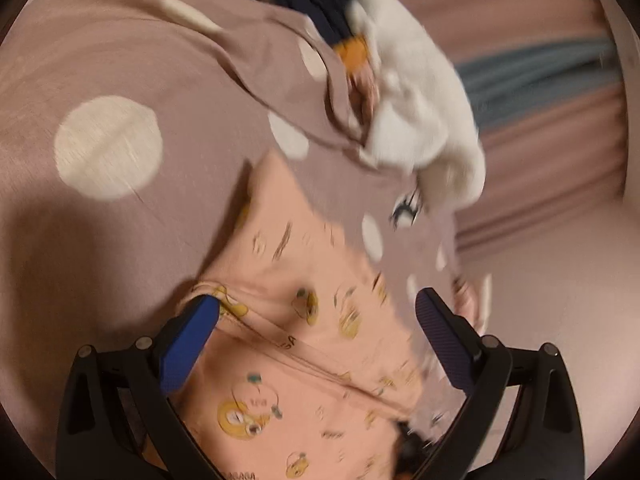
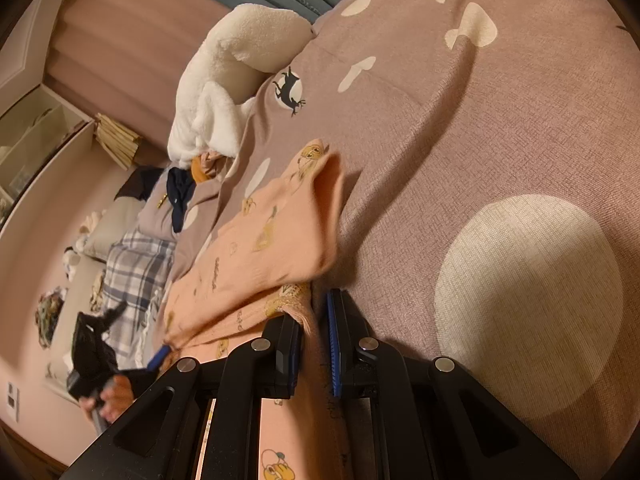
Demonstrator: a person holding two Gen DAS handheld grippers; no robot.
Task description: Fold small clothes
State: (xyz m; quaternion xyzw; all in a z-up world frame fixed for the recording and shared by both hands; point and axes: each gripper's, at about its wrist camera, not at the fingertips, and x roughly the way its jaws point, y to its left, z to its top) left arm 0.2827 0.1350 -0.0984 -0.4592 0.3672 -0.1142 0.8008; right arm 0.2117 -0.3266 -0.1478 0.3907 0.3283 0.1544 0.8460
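Note:
A small peach garment [image 1: 304, 344] printed with yellow cartoon birds lies on the bed, one part folded over [image 2: 280, 232]. In the left wrist view my left gripper [image 1: 318, 298] is open, its blue pads [image 1: 192, 340] wide apart over the garment's seam and pressing on nothing. The picture there is blurred by motion. In the right wrist view my right gripper [image 2: 314, 320] is shut on the garment's edge, with a strip of peach cloth pinched between the fingers. The other gripper [image 2: 96, 348] and a hand show at the garment's far corner.
The mauve bed cover [image 2: 500, 128] has large cream dots. A white plush toy [image 2: 236, 80] and dark navy clothes [image 2: 180, 196] lie near the pink padded headboard [image 2: 132, 40]. A plaid cloth [image 2: 136, 272] and shelves [image 2: 36, 136] are at the left.

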